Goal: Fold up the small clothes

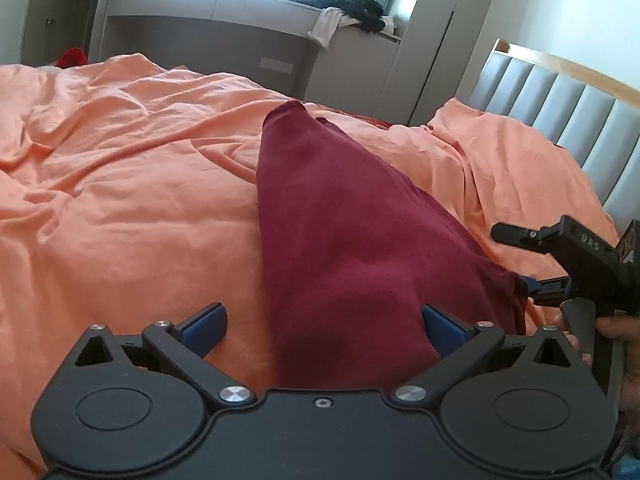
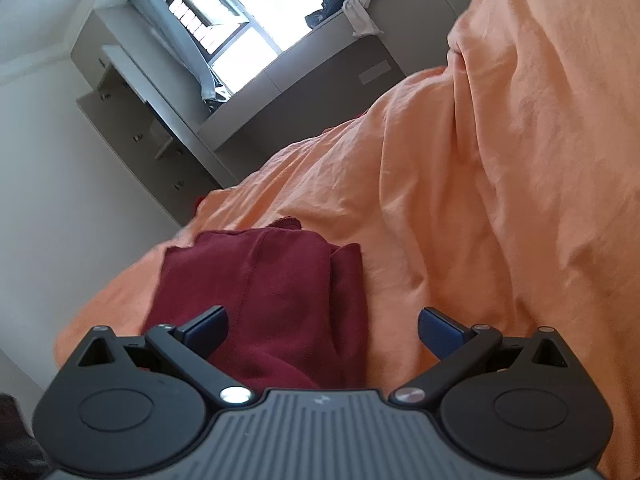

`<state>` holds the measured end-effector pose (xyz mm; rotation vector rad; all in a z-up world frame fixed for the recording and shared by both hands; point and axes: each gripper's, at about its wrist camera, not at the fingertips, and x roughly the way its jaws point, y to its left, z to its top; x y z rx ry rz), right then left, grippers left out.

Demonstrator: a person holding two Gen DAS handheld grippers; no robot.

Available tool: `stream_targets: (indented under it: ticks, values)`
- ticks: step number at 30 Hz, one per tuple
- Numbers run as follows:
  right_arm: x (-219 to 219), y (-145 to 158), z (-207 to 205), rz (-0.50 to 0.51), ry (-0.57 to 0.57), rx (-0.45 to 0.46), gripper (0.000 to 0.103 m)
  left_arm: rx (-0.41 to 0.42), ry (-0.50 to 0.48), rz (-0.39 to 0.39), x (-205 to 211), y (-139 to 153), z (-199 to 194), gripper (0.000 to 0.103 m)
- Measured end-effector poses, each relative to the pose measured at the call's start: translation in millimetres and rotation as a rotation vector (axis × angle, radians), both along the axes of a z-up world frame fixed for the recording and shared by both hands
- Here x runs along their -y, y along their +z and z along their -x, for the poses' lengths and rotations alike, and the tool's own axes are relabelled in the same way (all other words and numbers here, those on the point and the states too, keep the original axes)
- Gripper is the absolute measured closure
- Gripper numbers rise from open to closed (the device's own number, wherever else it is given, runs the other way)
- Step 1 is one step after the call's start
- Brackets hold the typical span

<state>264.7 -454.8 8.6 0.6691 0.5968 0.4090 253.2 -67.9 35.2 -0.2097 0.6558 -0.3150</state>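
A dark red garment (image 1: 344,248) lies folded into a long narrow shape on the orange bed sheet (image 1: 120,184). My left gripper (image 1: 324,326) is open wide over its near end. The cloth runs between the blue pads (image 1: 208,324) and lies against the right one. My right gripper (image 1: 524,260) comes in from the right with a hand (image 1: 616,336) on it. Its jaws are spread, with nothing between them, just beside the garment's right corner. In the right wrist view the garment (image 2: 264,280) lies under the left half of the open right gripper (image 2: 324,330).
A padded grey headboard (image 1: 568,120) stands at the right of the bed. Behind the bed a grey window ledge (image 1: 248,12) carries a pile of dark and white clothes (image 1: 344,4). A red thing (image 1: 74,56) shows past the bed's far left edge.
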Motion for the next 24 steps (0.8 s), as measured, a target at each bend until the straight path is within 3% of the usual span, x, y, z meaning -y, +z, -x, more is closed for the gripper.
stream_targets:
  ticks: [6,17,21,24]
  values:
    - [8,-14,-15,-0.178,0.067,-0.068,0.0,0.014,-0.023,-0.029,6,0,-3,0.0]
    - [-13,-20,-37,-0.126,0.1,-0.088,0.0,0.014,-0.04,-0.083,15,-2,-5,0.0]
    - [-26,-17,-38,-0.038,0.137,-0.076,0.0,0.006,-0.115,-0.136,16,12,-17,0.0]
    - [-29,-19,-36,-0.034,0.136,-0.073,0.0,0.027,-0.176,-0.178,16,22,-22,0.0]
